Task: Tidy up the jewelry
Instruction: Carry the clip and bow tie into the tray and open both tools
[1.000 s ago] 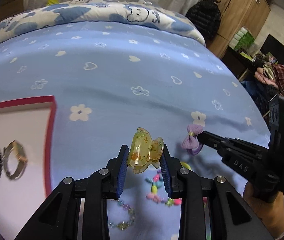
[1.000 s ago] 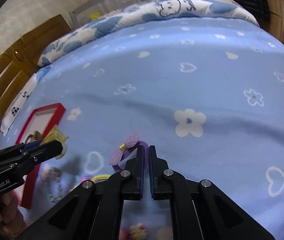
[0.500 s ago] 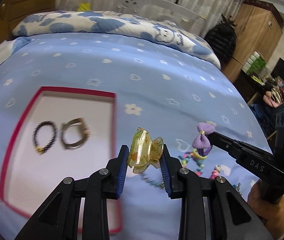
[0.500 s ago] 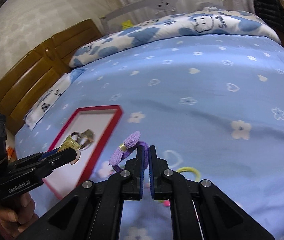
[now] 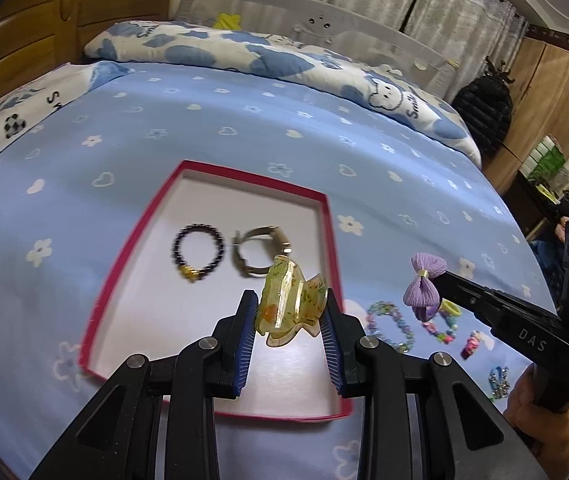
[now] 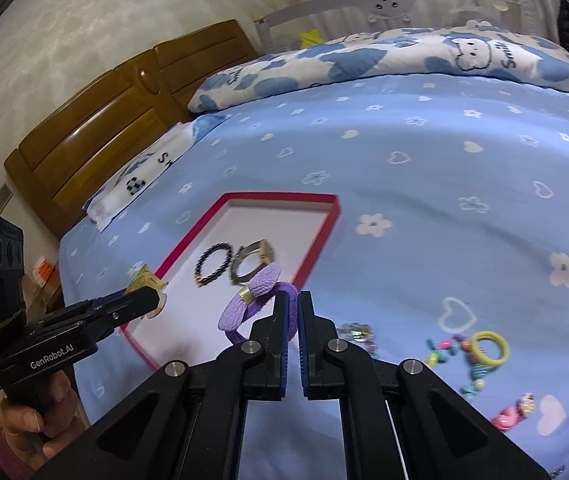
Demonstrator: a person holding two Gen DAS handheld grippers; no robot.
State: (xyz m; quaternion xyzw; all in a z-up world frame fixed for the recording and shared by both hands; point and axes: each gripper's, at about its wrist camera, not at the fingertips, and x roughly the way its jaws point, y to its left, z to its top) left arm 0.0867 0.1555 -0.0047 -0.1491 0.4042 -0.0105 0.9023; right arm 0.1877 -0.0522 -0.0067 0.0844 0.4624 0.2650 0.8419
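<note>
Here the red-rimmed tray (image 5: 326,240) lies flat on the blue bedsheet (image 5: 204,128), its white floor holding two pieces side by side in the far half: a dark beaded bracelet (image 5: 198,252) with a gold charm, and just to its right a metal bangle (image 5: 258,254), the two close but apparently not touching. The near half of the tray floor is bare.

The left gripper (image 5: 289,322) has its jaws partly closed, clamped on a translucent yellow hair claw (image 5: 290,306), which sits upright between the blue pads above the tray's near right part. The right gripper (image 6: 291,326) is clenched nearly flat on the band of a purple bow hair tie (image 6: 252,298); the bow hangs off to the left of the fingertips, over the tray's near right corner as the right wrist view shows it.

Outside the tray, on the sheet to its right, the loose pieces remain: a pastel bead bracelet (image 5: 390,322), a yellow ring (image 6: 488,346) among coloured beads, a small pink charm (image 6: 512,414), and a blurred sparkly piece (image 5: 498,384) that may be a chain. The sheet beyond the tray's far and left edges is open up to the patterned quilt (image 5: 268,56).
</note>
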